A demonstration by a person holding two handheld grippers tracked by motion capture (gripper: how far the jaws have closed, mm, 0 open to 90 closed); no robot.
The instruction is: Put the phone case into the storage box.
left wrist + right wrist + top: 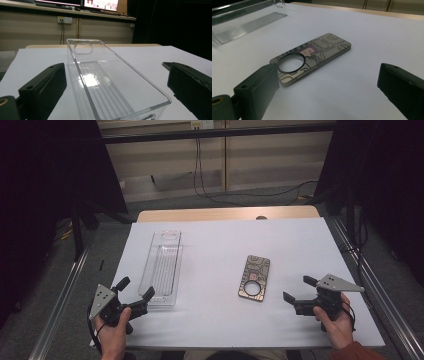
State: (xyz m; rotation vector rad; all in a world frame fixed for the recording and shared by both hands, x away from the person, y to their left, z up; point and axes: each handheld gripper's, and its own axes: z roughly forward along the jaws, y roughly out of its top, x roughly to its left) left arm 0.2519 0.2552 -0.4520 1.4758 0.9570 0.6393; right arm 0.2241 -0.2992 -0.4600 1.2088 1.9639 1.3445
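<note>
A person is sitting at the near edge of the worktop [225, 245], which is covered in white, and is holding a gripper in each hand. The left gripper [135, 294] is hovering in the lower left of the high view, its fingers [45, 87] spread wide and gripping nothing, just beside the near end of a clear plastic tray [162, 267]. In the left gripper view that tray [110, 82] is lying lengthwise between the two fingers, running away toward the top of the frame, ribbed along its floor. The right gripper [300, 291] is hanging in the lower right of the high view, its fingers [259, 87] also spread and holding nothing, pointing left toward a patterned phone case [254, 277] with a ring on it. The case is lying flat a little right of centre, well apart from the tray. In the right gripper view the case [314, 56] is sitting in the middle of the frame, its near end just beyond the left finger.
</note>
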